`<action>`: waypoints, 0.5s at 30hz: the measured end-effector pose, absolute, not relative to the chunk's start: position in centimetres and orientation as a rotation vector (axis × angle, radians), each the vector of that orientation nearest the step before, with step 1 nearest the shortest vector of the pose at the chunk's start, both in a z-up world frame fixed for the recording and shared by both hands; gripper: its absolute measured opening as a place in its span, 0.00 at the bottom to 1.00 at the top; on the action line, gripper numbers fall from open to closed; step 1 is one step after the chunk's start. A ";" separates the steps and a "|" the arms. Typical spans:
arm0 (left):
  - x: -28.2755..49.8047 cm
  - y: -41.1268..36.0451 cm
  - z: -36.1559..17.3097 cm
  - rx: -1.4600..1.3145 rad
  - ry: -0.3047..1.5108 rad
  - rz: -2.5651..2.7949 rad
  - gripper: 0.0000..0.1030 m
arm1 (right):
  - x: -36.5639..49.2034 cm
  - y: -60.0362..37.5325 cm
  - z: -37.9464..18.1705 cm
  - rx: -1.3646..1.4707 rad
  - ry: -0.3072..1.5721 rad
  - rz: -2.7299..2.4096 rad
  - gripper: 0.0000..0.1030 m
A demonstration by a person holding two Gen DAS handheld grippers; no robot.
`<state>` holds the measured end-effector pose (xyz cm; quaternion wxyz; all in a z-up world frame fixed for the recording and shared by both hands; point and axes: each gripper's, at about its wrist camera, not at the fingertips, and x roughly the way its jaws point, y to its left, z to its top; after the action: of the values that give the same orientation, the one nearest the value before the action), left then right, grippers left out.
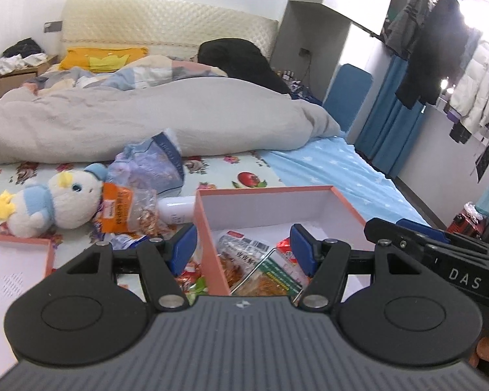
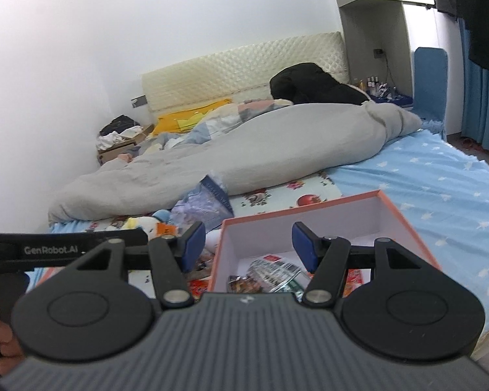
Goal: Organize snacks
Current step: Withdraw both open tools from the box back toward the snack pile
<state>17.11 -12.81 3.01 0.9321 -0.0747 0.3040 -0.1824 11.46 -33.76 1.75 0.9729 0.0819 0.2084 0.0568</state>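
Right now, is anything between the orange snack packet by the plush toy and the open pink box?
Yes. A white bottle lies between the orange snack packet and the pink box, against the box's near wall. Both grippers are open and empty.

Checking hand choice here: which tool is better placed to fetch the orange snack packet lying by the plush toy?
Left, probably. The left tool is open, empty and nearer the orange snack packet beside the plush toy. The right tool, also open, faces the box.

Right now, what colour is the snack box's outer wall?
Salmon pink outside, white inside: the open cardboard snack box. Clearest in the left wrist view.
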 end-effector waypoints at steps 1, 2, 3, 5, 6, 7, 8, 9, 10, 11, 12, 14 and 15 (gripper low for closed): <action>16.9 -12.4 2.9 -0.157 0.623 -0.367 0.66 | 11.3 -33.4 1.7 0.158 0.419 0.119 0.60; 16.8 -12.0 2.7 -0.160 0.625 -0.362 0.66 | 11.2 -33.0 1.6 0.152 0.417 0.121 0.60; 16.6 -11.5 2.6 -0.162 0.627 -0.358 0.66 | 11.0 -32.6 1.5 0.149 0.417 0.123 0.60; 16.1 -10.7 2.2 -0.167 0.632 -0.343 0.66 | 10.8 -31.9 1.3 0.147 0.416 0.135 0.60; 15.8 -10.2 2.0 -0.172 0.636 -0.339 0.66 | 10.8 -31.5 1.1 0.145 0.417 0.137 0.60; 15.4 -9.6 1.9 -0.178 0.637 -0.339 0.66 | 10.6 -31.2 1.0 0.144 0.416 0.138 0.60; 15.1 -9.3 1.7 -0.181 0.638 -0.335 0.66 | 10.4 -30.8 0.8 0.145 0.415 0.142 0.60; 14.7 -8.8 1.6 -0.181 0.642 -0.330 0.66 | 10.3 -30.4 0.6 0.149 0.418 0.144 0.60; 14.2 -8.3 1.6 -0.186 0.641 -0.328 0.66 | 10.1 -30.0 0.4 0.152 0.421 0.145 0.60; 13.6 -7.7 1.6 -0.199 0.632 -0.324 0.66 | 9.9 -29.6 0.1 0.154 0.422 0.151 0.60; 13.3 -7.3 1.6 -0.207 0.625 -0.321 0.66 | 9.7 -29.2 -0.3 0.156 0.427 0.161 0.60; 12.6 -6.4 1.4 -0.207 0.623 -0.307 0.66 | 9.5 -28.5 -1.1 0.159 0.459 0.162 0.60; 12.4 -5.7 1.2 -0.216 0.630 -0.298 0.66 | 9.3 -28.1 -1.5 0.158 0.463 0.162 0.60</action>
<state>12.36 -5.74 1.18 0.9342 -0.1057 0.3081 -0.1459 9.35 -28.15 -1.49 0.9670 0.0780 0.2289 0.0803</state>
